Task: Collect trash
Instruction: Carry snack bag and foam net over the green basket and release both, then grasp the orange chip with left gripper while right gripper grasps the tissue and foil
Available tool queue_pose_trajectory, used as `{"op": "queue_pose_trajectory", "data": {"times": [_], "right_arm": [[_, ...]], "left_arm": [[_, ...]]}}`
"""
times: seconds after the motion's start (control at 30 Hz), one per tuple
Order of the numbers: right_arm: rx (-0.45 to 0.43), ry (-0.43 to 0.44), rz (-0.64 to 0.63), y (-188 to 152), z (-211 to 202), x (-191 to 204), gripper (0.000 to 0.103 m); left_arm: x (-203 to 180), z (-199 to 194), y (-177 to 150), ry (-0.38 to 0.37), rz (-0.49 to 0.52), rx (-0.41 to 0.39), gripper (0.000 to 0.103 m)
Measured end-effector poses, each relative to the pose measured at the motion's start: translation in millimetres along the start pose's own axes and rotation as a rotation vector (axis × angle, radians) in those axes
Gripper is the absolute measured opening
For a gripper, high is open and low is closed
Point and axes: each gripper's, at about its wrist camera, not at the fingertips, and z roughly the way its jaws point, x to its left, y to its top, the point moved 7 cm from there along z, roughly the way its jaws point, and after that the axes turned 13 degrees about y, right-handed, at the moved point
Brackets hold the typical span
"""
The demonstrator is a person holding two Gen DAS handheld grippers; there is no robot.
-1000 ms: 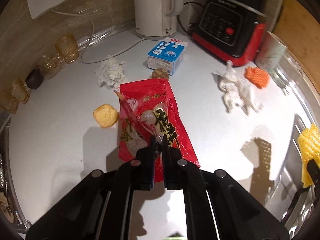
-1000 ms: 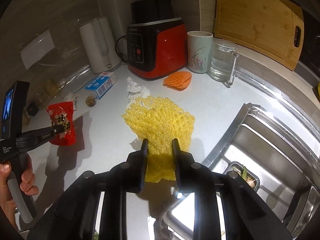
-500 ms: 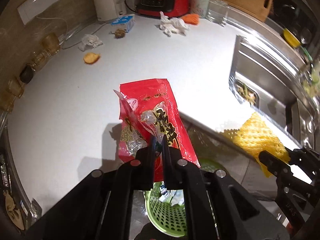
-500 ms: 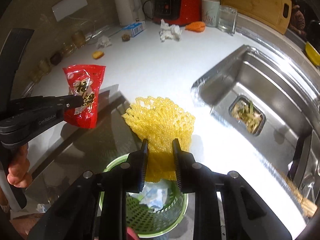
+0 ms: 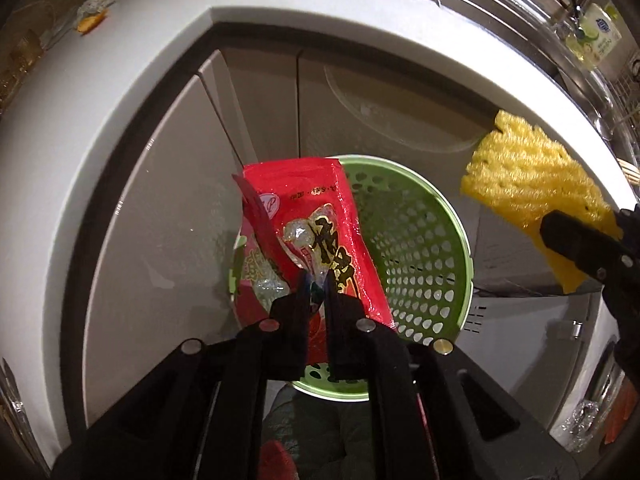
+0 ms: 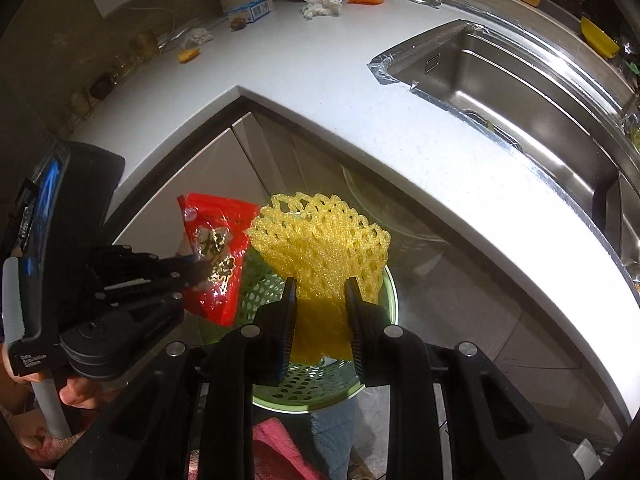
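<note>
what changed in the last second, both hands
Both grippers swung off the white counter to hang above the green basket on the floor. The left gripper stays shut on the red snack bag, the right gripper on the yellow foam net. Nothing released.

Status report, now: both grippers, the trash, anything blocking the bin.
Left hand-held gripper shut on red snack bag. Right hand-held gripper shut on yellow foam net. Both over green basket. Nothing in the way.
</note>
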Motion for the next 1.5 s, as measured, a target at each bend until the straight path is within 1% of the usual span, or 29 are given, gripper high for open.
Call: {"op": "queue_pose_trajectory", "data": {"times": [0.03, 0.1, 0.13, 0.17, 0.23, 0.37, 0.5, 0.7, 0.73, 0.8, 0.87, 0.9, 0.93, 0.97, 1.0, 1.13, 1.2, 1.33, 1.5], "right_arm": [[0.001, -0.002, 0.003, -0.8, 0.3, -1.0, 0.026], [0.004, -0.006, 0.009, -5.1, 1.8, -2.4, 0.026], [0.005, -0.008, 0.011, -6.9, 2.2, -3.8, 0.026], [0.008, -0.009, 0.014, -7.6, 3.3, -4.4, 0.026], [0.013, -0.011, 0.018, -10.6, 4.6, -5.8, 0.026], [0.024, -0.016, 0.024, -14.3, 7.8, -8.2, 0.026], [0.032, -0.015, 0.018, -15.4, 10.7, -8.2, 0.026], [0.059, -0.003, -0.013, -19.7, 17.6, -4.2, 0.028], [0.070, 0.000, -0.018, -21.7, 20.2, -3.4, 0.029], [0.099, 0.012, -0.030, -25.9, 27.3, 0.3, 0.042], [0.121, 0.015, -0.050, -29.5, 33.7, 4.8, 0.071], [0.124, 0.014, -0.059, -30.1, 35.4, 6.9, 0.078], [0.124, 0.012, -0.066, -29.8, 36.3, 9.2, 0.087], [0.119, 0.008, -0.072, -28.2, 36.1, 11.3, 0.092], [0.114, 0.005, -0.078, -25.4, 35.4, 13.3, 0.093], [0.075, -0.002, -0.106, -2.0, 27.9, 19.3, 0.100], [0.045, -0.013, -0.128, 15.9, 21.9, 20.9, 0.101], [-0.019, -0.031, -0.175, 63.1, 12.0, 21.2, 0.101], [-0.099, -0.043, -0.227, 131.5, 3.8, 18.9, 0.101]], "left_arm": [[-2.8, 5.6, -3.2, -0.010, 0.010, 0.020, 0.009], [-8.5, 12.5, -10.2, -0.030, 0.021, 0.050, 0.020], [-10.0, 15.4, -12.6, -0.034, 0.025, 0.060, 0.031], [-10.4, 18.4, -14.9, -0.028, 0.029, 0.072, 0.046], [-10.8, 19.6, -17.2, -0.011, 0.036, 0.072, 0.057], [-9.3, 12.4, -13.6, -0.002, 0.038, 0.039, 0.063], [0.6, 3.6, -10.6, 0.027, 0.024, 0.002, 0.066], [29.9, -18.5, 2.3, 0.077, -0.049, -0.066, 0.077], [36.0, -22.2, 4.7, 0.084, -0.060, -0.076, 0.079], [46.3, -29.3, 9.3, 0.100, -0.083, -0.093, 0.081], [54.4, -34.9, 12.5, 0.109, -0.104, -0.102, 0.084], [56.6, -36.7, 13.3, 0.113, -0.115, -0.104, 0.085], [60.8, -38.2, 15.0, 0.115, -0.127, -0.104, 0.086], [63.4, -39.0, 17.9, 0.116, -0.138, -0.104, 0.087], [69.2, -38.9, 19.0, 0.117, -0.149, -0.105, 0.087], [86.8, -42.3, 28.3, 0.123, -0.192, -0.113, 0.089], [99.4, -46.3, 36.1, 0.137, -0.221, -0.130, 0.091], [130.5, -54.1, 58.8, 0.168, -0.300, -0.178, 0.095], [181.7, -62.0, 99.9, 0.239, -0.401, -0.236, 0.095]]}}
